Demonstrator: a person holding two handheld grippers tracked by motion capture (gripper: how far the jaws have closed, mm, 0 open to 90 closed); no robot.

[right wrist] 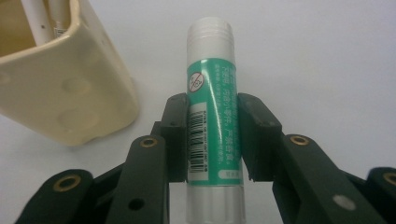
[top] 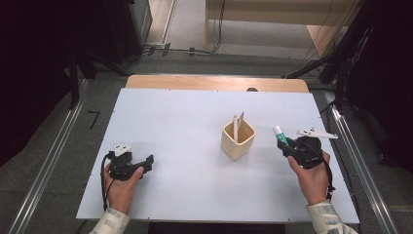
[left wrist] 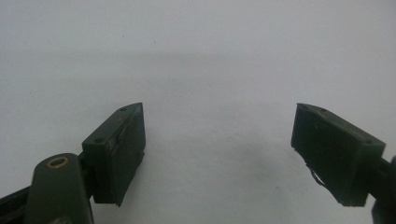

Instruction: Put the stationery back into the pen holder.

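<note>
Right of the cup (top: 237, 140), right gripper (top: 285, 144) is clamped on the glue stick (right wrist: 212, 121) just off the tabletop (top: 185, 126) — pick done, drop into the cup left — left gripper (left wrist: 217, 154) wide open, empty.

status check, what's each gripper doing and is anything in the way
Right gripper shut on glue stick, lifted off table. Left gripper open. Beige holder beside, apart; path clear.

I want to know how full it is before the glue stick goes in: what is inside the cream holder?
Two pale stick-like items stand inside the cream holder, leaning against its far wall. Their lower ends and the holder's floor are hidden by its walls.
</note>
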